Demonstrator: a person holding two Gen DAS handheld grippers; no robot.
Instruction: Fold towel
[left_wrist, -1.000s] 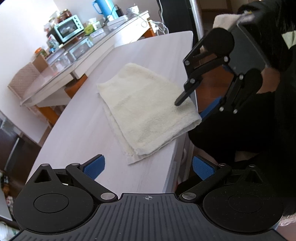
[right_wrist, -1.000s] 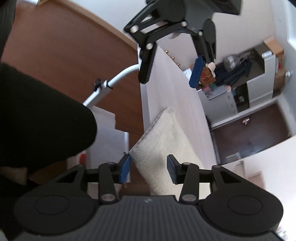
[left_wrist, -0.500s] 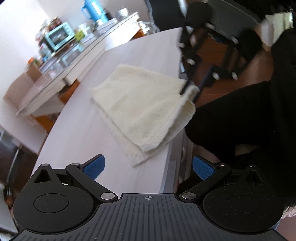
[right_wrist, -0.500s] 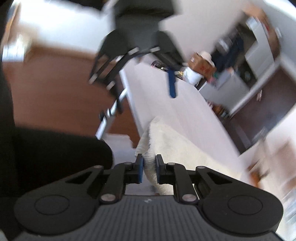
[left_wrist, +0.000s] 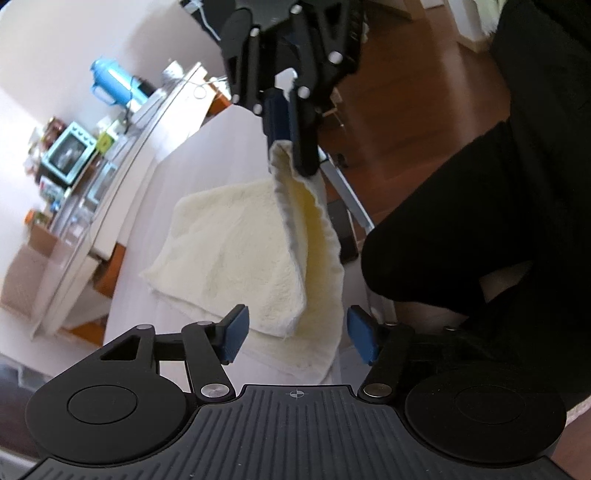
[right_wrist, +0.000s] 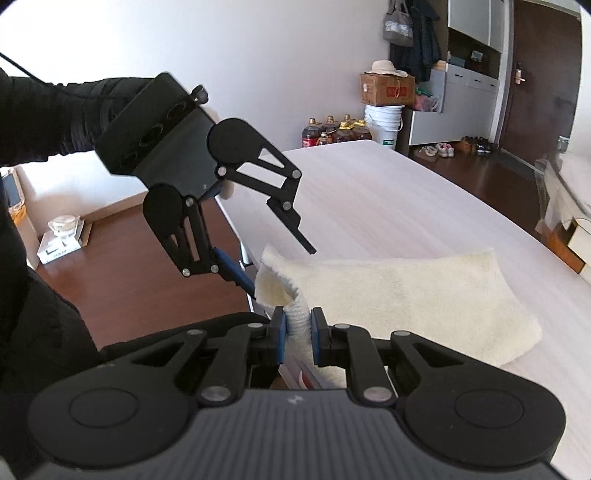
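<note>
Home, toaster oven (left_wrist: 68, 153), kettle (left_wrist: 114, 83), shoes (right_wrist: 437, 149) by door

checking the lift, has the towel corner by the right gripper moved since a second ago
Yes. The right gripper has pinched the towel corner and raised it off the table.

The right hand-held gripper (right_wrist: 298, 334) has clamped and lifted the towel (right_wrist: 406, 295) corner.

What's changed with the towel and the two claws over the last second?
The right claw shut on the towel corner and lifted it off the table. The left claw is closing around the near corner, not yet gripping. The rest of the towel stayed flat.
</note>
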